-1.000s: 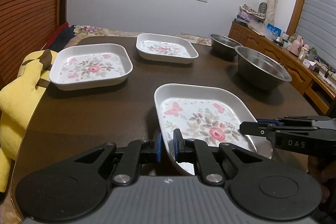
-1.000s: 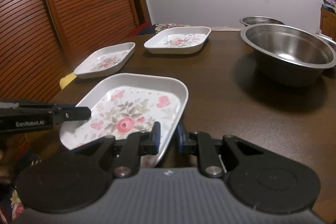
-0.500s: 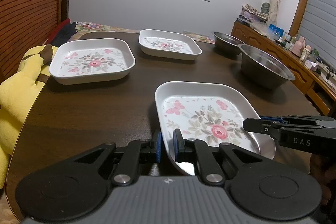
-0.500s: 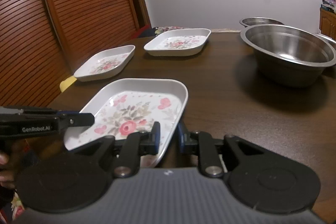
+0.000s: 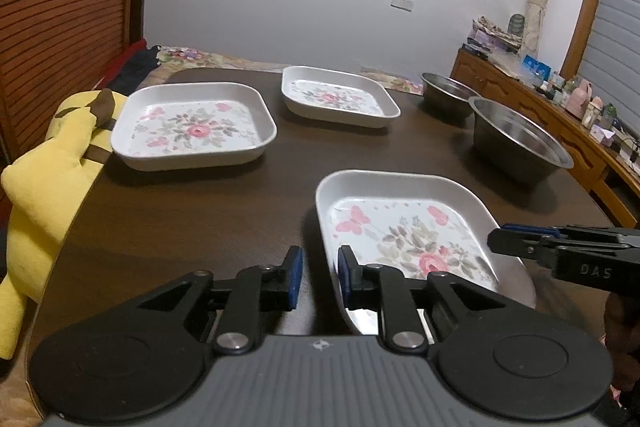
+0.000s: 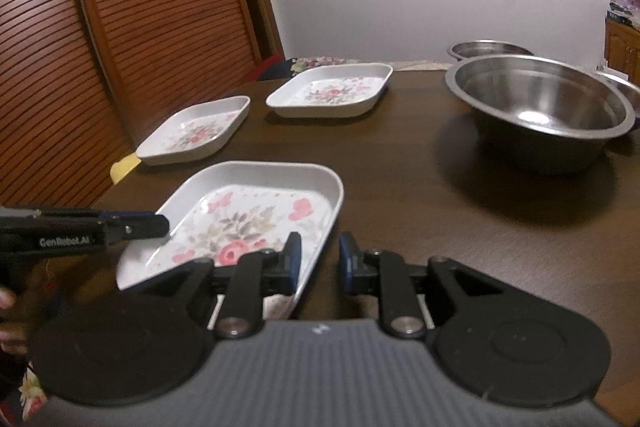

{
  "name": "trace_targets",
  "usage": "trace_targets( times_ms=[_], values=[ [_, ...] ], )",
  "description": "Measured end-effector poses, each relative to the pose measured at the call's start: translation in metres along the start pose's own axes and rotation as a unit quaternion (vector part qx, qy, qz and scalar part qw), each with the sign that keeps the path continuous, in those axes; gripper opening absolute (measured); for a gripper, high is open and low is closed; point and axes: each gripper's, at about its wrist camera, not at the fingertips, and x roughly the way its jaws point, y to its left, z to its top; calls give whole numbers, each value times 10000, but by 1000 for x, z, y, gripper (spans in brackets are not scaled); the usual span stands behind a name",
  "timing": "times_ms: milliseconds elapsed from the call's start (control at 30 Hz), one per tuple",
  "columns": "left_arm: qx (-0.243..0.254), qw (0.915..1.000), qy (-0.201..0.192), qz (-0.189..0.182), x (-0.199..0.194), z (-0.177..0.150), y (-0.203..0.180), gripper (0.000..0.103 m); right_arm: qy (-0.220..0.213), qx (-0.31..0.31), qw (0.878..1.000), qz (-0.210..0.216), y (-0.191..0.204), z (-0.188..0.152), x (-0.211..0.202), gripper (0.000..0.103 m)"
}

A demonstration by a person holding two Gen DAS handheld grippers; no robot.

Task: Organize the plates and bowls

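The white floral square plate [image 5: 404, 227] lay on the dark wooden table [image 5: 192, 211] just ahead of the left gripper [image 5: 318, 277], its left rim between the opening jaws (the right gripper [image 6: 318, 263] straddled the opposite rim). Farther ahead to the left sat a second floral plate [image 5: 192, 127], a third floral plate [image 5: 340, 97] behind it, and two steel bowls [image 5: 516, 143] off right.

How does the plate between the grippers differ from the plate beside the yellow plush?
The near plate has a gripper at each side wall, the left gripper opening and the right gripper astride its other wall; the far-left plate has none. The near plate lies at the table's front, the far-left plate at the left edge beside the yellow plush. Both are white, rounded-square, rose-patterned.
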Motion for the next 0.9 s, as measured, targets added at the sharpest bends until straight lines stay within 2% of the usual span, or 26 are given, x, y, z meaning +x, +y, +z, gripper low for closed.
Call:
trace_targets(
  times_ms=[400, 533, 733, 833, 900],
  values=[
    [-21, 9996, -271, -38, -20, 20, 3, 22, -271, -271, 9991, 194, 9, 31, -14, 22],
    [-4, 9993, -379, 38, -24, 30, 9, 28, -261, -362, 9984, 343, 16, 43, -9, 22],
    [35, 9988, -415, 252, -18, 50, 30, 33, -163, -620, 9960, 620, 33, 65, 6, 26],
    [57, 9987, -393, 331, -13, 62, 45, 35, -79, -672, 9945, 794, 42, 78, 14, 33],
    [77, 9984, -384, 413, -10, 70, 57, 36, -26, -681, 9935, 916, 48, 88, 23, 34]
  ],
)
